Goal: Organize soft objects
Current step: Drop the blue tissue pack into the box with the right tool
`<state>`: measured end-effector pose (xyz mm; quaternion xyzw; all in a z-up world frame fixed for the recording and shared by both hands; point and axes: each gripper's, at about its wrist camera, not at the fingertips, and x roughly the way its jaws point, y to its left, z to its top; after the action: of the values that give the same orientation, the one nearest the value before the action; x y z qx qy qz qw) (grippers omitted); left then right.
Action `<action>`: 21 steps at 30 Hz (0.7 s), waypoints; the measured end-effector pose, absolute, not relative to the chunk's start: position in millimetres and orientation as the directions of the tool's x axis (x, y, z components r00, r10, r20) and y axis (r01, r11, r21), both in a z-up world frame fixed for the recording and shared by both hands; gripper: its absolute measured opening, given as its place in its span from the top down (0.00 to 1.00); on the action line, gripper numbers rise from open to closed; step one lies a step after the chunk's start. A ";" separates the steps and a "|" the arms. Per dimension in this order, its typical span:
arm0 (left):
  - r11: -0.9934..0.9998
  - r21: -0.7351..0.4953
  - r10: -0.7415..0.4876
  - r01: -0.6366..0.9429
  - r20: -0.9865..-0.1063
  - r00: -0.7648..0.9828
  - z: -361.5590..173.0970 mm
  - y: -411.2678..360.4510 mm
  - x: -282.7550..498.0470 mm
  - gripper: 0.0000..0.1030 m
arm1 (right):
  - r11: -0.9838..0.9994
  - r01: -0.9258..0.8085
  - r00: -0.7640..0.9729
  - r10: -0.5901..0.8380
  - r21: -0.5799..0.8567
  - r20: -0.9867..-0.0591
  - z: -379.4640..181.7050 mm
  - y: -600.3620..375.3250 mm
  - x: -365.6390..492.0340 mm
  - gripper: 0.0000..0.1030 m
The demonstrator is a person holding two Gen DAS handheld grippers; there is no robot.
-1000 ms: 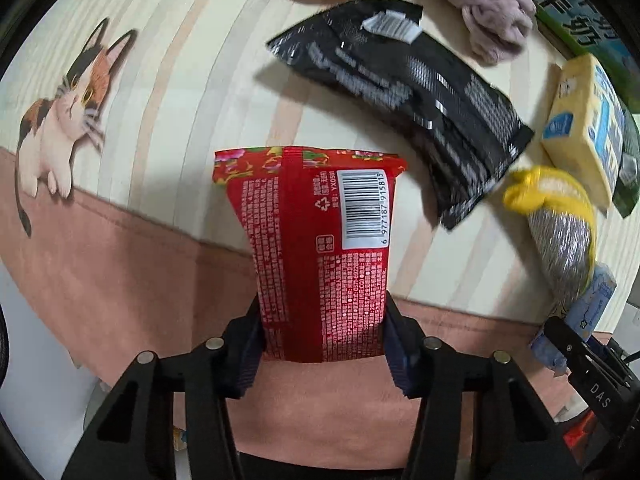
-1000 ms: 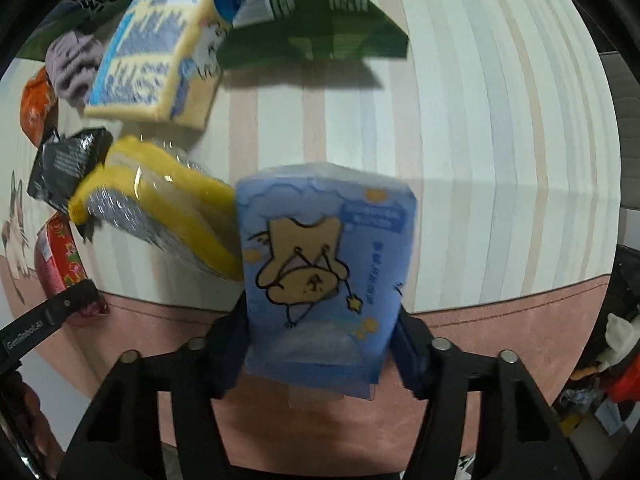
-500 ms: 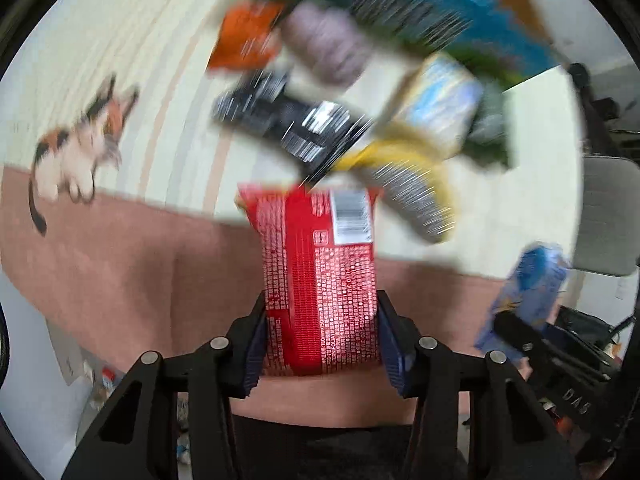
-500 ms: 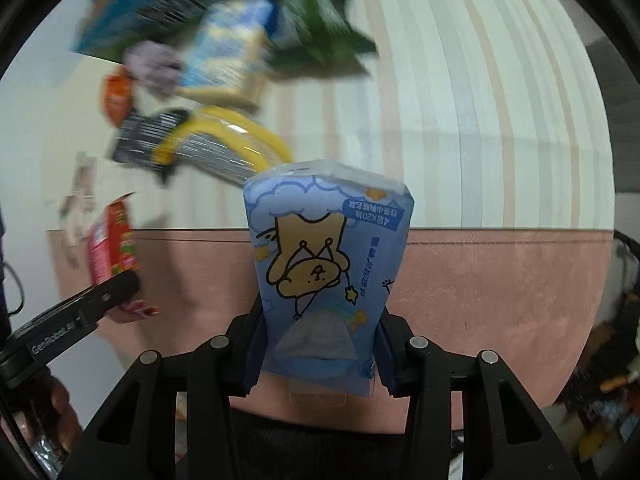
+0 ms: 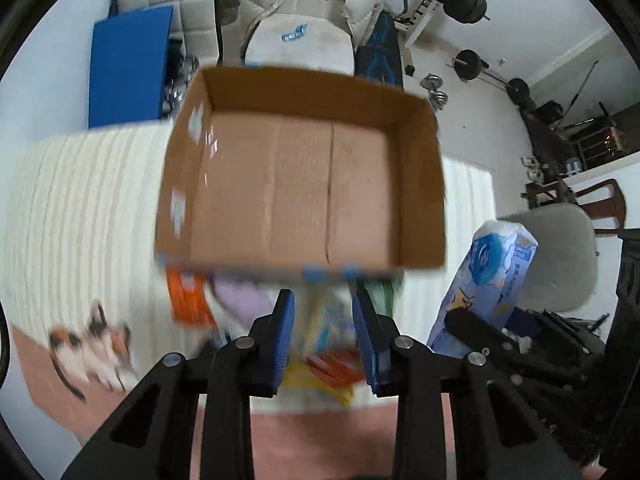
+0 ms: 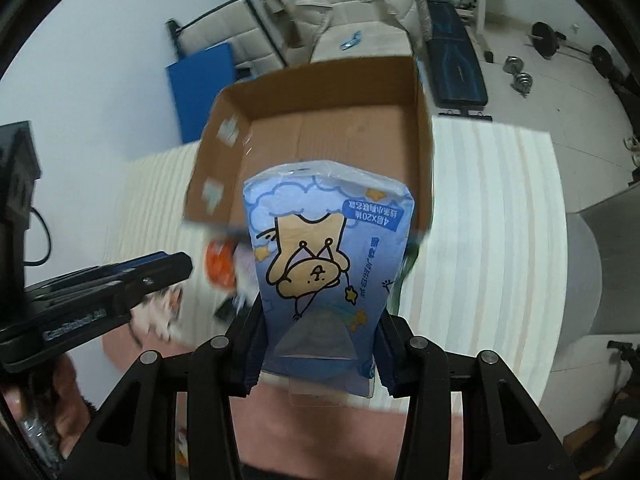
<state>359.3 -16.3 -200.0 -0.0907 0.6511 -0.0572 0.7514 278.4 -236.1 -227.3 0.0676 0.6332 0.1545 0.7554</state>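
An open cardboard box (image 5: 300, 184) stands on the striped table, bare inside; it also shows in the right wrist view (image 6: 320, 128). My left gripper (image 5: 324, 340) is open and empty, its blue pads (image 5: 283, 336) just short of the box's near wall. The red packet (image 5: 332, 364) lies blurred on the table below the pads. My right gripper (image 6: 320, 344) is shut on a blue tissue pack (image 6: 324, 264) with a cartoon bear, held up in front of the box. The pack also shows in the left wrist view (image 5: 488, 280).
Blurred soft items lie by the box's near wall: an orange packet (image 5: 186, 300), a lilac cloth (image 5: 244, 300), a yellow pack (image 5: 328, 320). A grey chair (image 5: 560, 256) stands right of the table. Gym gear and a padded chair with a coat (image 5: 304, 12) are behind.
Both grippers rose and tilted up toward the box. The left gripper let go of the red packet, which now lies on the table. The right still holds the tissue pack.
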 end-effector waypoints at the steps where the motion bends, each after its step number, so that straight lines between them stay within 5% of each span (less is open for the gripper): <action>1: 0.977 -0.211 -0.206 -0.022 -0.968 0.144 -203.2 -17.4 375.5 0.73 | 0.949 -0.137 0.149 0.304 0.285 -0.941 -233.4 -231.4 295.2 0.53; 15: 0.984 -0.174 -0.174 0.033 -0.985 -0.011 -315.1 -34.5 520.9 0.73 | 0.987 -0.077 0.021 0.144 0.142 -0.989 -375.6 -196.5 479.6 0.53; 18: 0.989 -0.143 -0.142 0.030 -0.989 -0.033 -328.0 -30.6 533.2 0.73 | 0.990 -0.077 0.006 0.121 0.120 -0.993 -389.7 -193.9 493.9 0.49; 21: 0.991 -0.128 -0.127 0.029 -0.991 -0.029 -329.0 -26.2 535.9 0.62 | 0.992 -0.063 0.013 0.106 0.105 -0.994 -393.1 -194.9 503.3 0.31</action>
<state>535.9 -26.2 -329.0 -0.0342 0.7149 -0.0563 0.6961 503.3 -194.9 -393.1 0.0154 0.7001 0.0595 0.7114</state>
